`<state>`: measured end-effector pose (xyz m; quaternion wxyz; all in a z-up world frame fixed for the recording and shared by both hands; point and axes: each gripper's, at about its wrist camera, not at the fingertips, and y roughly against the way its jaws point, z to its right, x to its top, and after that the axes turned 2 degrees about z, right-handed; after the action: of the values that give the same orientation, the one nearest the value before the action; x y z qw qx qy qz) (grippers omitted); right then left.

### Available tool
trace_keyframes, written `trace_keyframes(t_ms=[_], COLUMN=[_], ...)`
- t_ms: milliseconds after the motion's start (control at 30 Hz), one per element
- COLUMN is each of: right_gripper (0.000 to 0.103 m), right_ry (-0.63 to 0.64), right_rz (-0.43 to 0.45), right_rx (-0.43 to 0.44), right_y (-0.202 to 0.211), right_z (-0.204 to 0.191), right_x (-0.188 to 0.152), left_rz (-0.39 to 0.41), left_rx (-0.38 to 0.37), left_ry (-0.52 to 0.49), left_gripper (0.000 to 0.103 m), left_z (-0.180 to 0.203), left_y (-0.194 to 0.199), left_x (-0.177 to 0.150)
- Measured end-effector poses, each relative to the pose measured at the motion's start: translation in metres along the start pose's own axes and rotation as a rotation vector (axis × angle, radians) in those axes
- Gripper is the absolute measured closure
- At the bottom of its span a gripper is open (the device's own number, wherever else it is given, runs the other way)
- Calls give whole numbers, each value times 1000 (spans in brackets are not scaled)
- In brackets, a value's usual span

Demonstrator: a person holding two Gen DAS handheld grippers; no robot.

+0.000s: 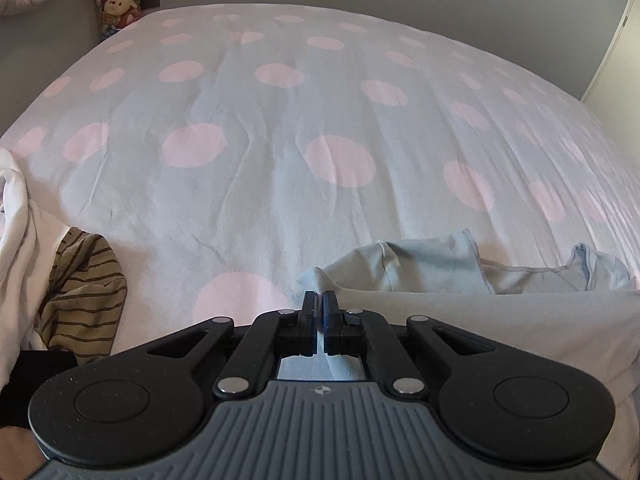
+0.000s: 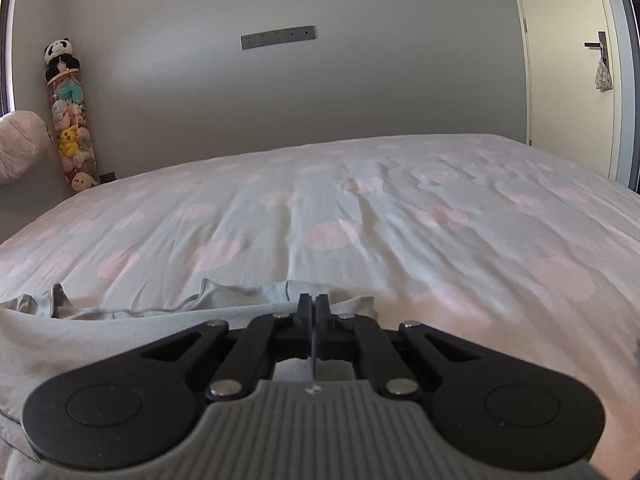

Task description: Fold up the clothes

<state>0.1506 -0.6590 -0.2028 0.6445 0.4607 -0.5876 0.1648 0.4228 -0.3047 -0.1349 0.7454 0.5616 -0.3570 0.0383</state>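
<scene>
Centrally, one pale blue garment (image 1: 432,268), a soft knit with stitched hems, lies spread across the near edge of the bed; its far portion is bunched, with a seamed opening and a hemmed edge turned up, and its near portion runs flat toward both cameras

Left gripper (image 1: 319,300): black fingers pressed together, a peak of the pale blue cloth pinched between the tips, a strip of the same cloth showing between the fingers further back

Right gripper (image 2: 313,303): fingers drawn together to a thin slit on the garment's folded edge; the same garment (image 2: 224,300) stretches away to the left of it in the right wrist view, creased along a hemmed line

Bedspread (image 1: 280,140): light grey-blue with large pink dots, wrinkled lengthwise, covering the whole bed beneath the garment

Striped garment (image 1: 84,288): olive-tan with dark thin stripes, crumpled at the left of the left wrist view, well apart from the blue one

White cloth (image 1: 20,232): heaped just beside the striped garment, touching it, at the frame's left edge

Tube of plush toys (image 2: 74,136): clear, upright in the far left corner of the room, a panda toy (image 2: 60,56) seated on top

Wall socket strip (image 2: 279,37): grey, mounted on the far wall above the bed

Door (image 2: 572,80): cream, at far right, with a small patterned pouch (image 2: 603,74) hanging from its handle
</scene>
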Motion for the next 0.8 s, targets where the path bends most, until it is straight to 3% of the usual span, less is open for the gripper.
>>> trace_keyframes(t_ms=[167, 233, 367, 567, 667, 733, 800], right_gripper=[96, 96, 94, 92, 77, 75, 75], right_ry=[-14, -44, -61, 2, 27, 43, 59], right_rz=[-75, -69, -53, -53, -51, -50, -48], right_rx=[-51, -54, -37, 24, 41, 53, 64], right_y=[-13, -8, 2, 13, 15, 17, 19], right_z=[13, 18, 16, -9, -17, -22, -27], right_x=[-16, -14, -9, -10, -11, -12, -12], left_rz=[21, 47, 67, 36, 20, 15, 12], left_rx=[-10, -23, -58, -58, -49, -50, -49], left_ry=[35, 49, 18, -179, -325, -414, -473], left_gripper=[97, 92, 91, 91, 90, 83, 66], left_z=[-7, -10, -9, 10, 27, 38, 48], left_y=[-5, 3, 22, 46, 54, 58, 61], left_x=[-3, -8, -26, -66, -85, -96, -105])
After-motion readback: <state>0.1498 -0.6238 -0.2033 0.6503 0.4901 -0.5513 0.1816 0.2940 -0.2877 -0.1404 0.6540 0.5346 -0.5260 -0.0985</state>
